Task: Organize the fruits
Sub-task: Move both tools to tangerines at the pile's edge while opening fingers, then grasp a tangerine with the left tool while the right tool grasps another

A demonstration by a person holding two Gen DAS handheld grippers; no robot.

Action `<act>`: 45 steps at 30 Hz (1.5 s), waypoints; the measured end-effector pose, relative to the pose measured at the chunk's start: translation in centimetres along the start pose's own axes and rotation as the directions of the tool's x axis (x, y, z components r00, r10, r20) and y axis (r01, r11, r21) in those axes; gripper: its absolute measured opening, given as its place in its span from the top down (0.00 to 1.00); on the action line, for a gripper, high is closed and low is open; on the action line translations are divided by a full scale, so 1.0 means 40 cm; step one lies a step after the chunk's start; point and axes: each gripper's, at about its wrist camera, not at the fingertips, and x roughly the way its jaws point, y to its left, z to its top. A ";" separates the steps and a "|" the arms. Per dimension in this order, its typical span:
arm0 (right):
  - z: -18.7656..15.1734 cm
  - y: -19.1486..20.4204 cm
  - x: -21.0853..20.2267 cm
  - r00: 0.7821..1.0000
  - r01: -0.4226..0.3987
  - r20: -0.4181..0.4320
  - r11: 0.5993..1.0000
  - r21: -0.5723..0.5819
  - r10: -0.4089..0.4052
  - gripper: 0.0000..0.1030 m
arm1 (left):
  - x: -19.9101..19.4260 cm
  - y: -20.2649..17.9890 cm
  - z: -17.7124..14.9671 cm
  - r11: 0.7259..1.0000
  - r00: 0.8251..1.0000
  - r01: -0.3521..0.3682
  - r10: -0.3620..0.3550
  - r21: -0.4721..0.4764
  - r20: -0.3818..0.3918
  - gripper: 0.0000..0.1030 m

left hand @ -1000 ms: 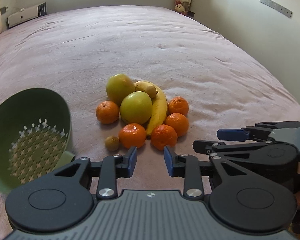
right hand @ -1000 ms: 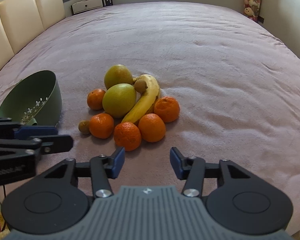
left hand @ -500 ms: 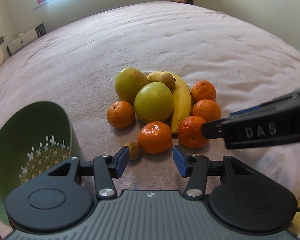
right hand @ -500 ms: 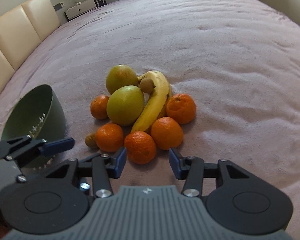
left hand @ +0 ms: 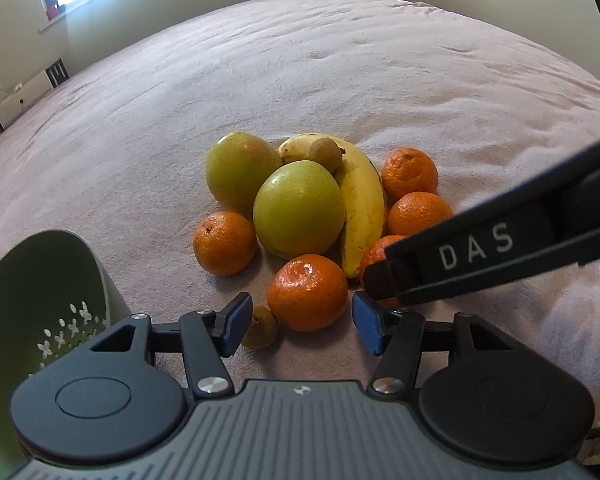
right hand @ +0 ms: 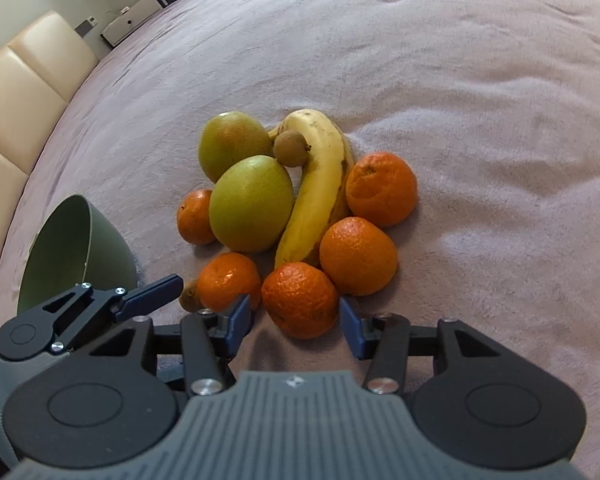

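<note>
The fruit pile [right hand: 296, 208] lies on the bed [right hand: 480, 100] just ahead of both tongs, which hold nothing. The left tongs [left hand: 296, 324] are opening, about halfway wide, with a mandarin [left hand: 307, 292] and a kiwi [left hand: 262, 327] at their mouth, untouched; the right tongs [right hand: 294, 322] stand narrower, flanking another mandarin [right hand: 300, 300] without pressing it. A green colander [right hand: 76, 252] lies left of both tongs, and open bed spreads beyond and to the right.

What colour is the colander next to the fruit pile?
Sage green, with pale flower-shaped holes in its base: the colander shows best in the left wrist view.
</note>
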 end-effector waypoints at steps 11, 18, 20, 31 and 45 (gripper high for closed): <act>0.012 -0.019 0.024 1.000 -0.003 -0.023 0.999 0.050 0.004 0.55 | 0.029 0.019 0.010 0.998 0.999 0.042 -0.043 -0.047 -0.012 0.41; 0.011 -0.018 0.020 1.000 -0.003 -0.017 0.999 0.034 0.003 0.59 | 0.027 0.014 0.014 0.998 0.999 0.047 -0.048 -0.039 -0.017 0.49; 0.009 -0.015 0.017 1.000 -0.003 -0.014 0.999 0.034 0.004 0.59 | 0.022 0.014 0.015 0.998 0.999 0.049 -0.050 -0.038 -0.015 0.49; 0.001 -0.018 -0.042 0.998 -0.033 0.052 0.999 0.023 0.032 0.60 | -0.041 0.006 0.021 0.999 0.999 0.016 -0.015 -0.029 0.041 0.50; -0.006 0.056 -0.178 0.966 -0.098 0.229 0.989 -0.110 0.121 0.60 | -0.269 0.098 0.041 0.982 0.980 -0.032 0.067 -0.185 0.186 0.50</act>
